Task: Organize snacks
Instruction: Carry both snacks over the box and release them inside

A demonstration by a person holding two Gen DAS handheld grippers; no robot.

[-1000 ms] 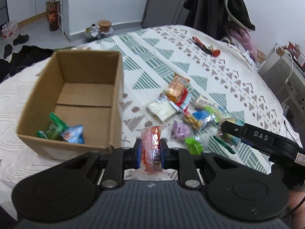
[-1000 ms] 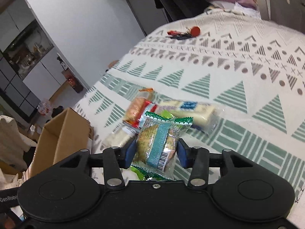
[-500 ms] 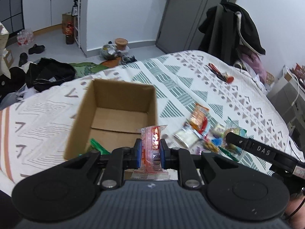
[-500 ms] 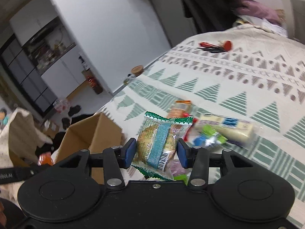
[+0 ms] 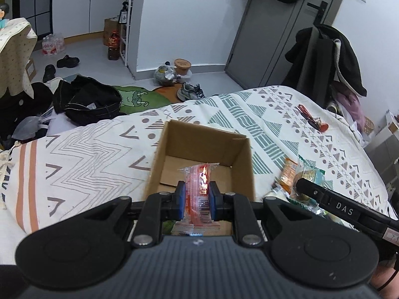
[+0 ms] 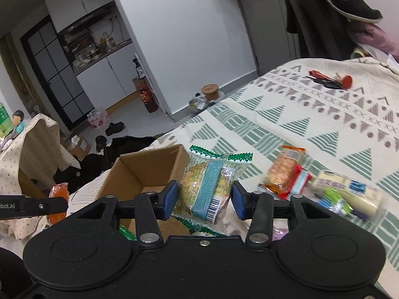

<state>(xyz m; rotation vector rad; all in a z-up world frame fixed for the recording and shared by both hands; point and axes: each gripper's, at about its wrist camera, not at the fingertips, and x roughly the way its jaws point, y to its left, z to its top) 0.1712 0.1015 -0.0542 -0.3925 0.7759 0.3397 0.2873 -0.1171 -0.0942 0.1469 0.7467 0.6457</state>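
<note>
My left gripper [image 5: 197, 196] is shut on a red-orange snack packet [image 5: 199, 186], held upright above the near end of the open cardboard box [image 5: 245, 159]. My right gripper [image 6: 205, 199] is shut on a round cake in a clear wrapper with green edges [image 6: 208, 184], just right of the box [image 6: 139, 172] and above the bed. In the left wrist view that cake [image 5: 309, 177] hangs to the right of the box. Loose snacks lie on the bedspread: an orange packet [image 6: 283, 167], a white packet [image 6: 349, 191] and others beside them.
The box rests on a patterned bedspread [image 5: 87, 149]. Red-handled keys [image 6: 329, 78] lie far back on the bed. Dark clothes [image 5: 87, 99], shoes [image 5: 67, 61] and a brown tub [image 5: 182, 66] are on the floor beyond. A coat [image 5: 331, 52] hangs by the door.
Both grippers have risen and swung left toward the box with their snacks still held. The left one now hangs over the box's near end; the right one has come up beside it.
</note>
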